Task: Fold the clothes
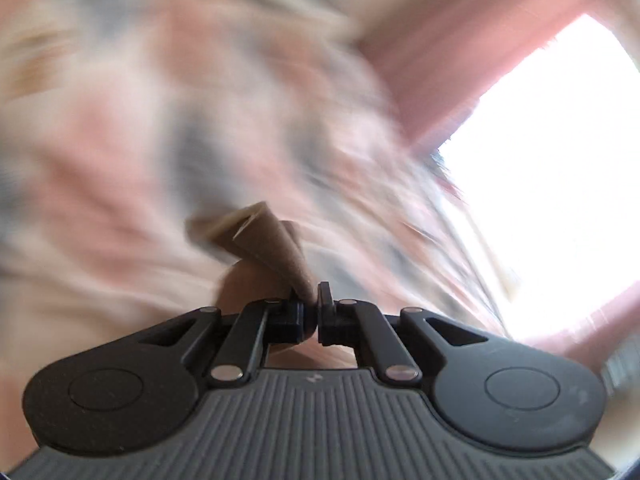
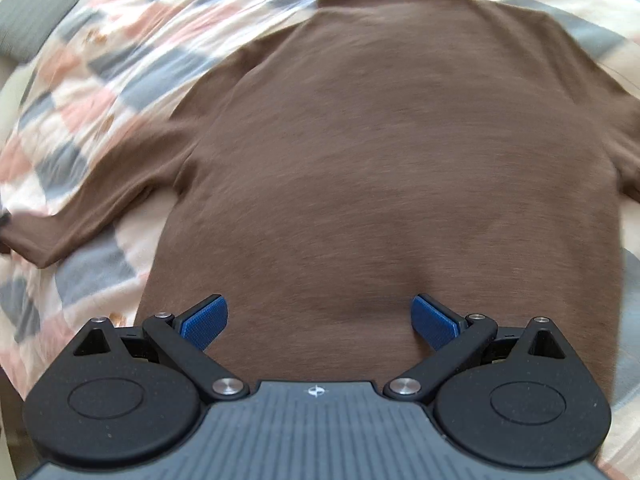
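Right wrist view: the right tongs gape wide over the lower part of a brown shirt, spread flat ahead of them on a checked blanket. The left tongs pinch a fold of shirt between closed tips; the background is blurred.

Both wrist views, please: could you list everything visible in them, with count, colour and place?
T-shirt: one, brown, spread flat on the bedspread, filling most of the right wrist view; a pinched bit of its fabric shows in the left wrist view.
Bedspread: one, checked in pink, grey-blue and cream, under and around the T-shirt; badly blurred in the left wrist view.
Pillow: one, grey, far top left of the right wrist view.
Window: one, glaring white, right side of the left wrist view.
Left gripper: one, black, shut on the brown fabric.
Right gripper: one, black with blue pads, open just over the T-shirt's near part.
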Available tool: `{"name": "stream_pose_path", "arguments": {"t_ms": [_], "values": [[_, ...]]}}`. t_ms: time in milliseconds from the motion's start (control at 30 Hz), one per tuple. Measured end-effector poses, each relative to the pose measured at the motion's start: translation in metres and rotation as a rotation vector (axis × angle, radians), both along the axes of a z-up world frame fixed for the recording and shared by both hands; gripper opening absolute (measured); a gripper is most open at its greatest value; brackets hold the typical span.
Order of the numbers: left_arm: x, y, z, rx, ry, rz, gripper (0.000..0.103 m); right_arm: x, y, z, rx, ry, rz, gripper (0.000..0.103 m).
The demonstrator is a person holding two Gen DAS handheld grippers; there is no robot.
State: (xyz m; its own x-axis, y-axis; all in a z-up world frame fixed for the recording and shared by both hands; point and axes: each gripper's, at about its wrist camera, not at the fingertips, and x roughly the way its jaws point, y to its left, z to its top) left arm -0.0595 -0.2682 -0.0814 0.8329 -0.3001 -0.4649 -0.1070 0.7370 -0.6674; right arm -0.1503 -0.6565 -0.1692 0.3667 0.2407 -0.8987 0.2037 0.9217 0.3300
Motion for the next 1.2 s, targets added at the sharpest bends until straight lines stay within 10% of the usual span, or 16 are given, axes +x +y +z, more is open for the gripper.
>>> {"name": "stream_pose_path", "arguments": {"t_ms": [167,400,767,967,1033,1100,1200], "values": [[-0.01,-0.166,0.017,0.11,-0.129,-0.547,0.004,-0.012,-0.052,0.007,0.017,-0.047,-0.141,0.1],[-0.044,-0.317,-0.116,0.323,0.175,-0.926,0.018,-0.04,-0.153,0.011,0.078,-0.146,-0.447,0.094],[-0.065,-0.263,-0.054,0.403,0.079,-0.865,0.034,-0.032,-0.172,-0.039,0.617,-0.096,-0.46,0.049],[-0.05,-0.226,-0.06,0.399,0.156,-0.701,0.034,-0.012,-0.154,-0.07,0.591,-0.002,-0.494,0.039],[-0.049,-0.212,-0.061,0.383,0.17,-0.669,0.034,-0.005,-0.153,-0.068,0.589,-0.031,-0.476,0.036],[-0.046,-0.203,-0.058,0.379,0.168,-0.651,0.034,0.004,-0.151,-0.06,0.575,-0.077,-0.416,0.004],[-0.037,-0.19,-0.049,0.378,0.144,-0.636,0.034,0.017,-0.155,-0.029,0.522,-0.209,-0.331,0.003]]}}
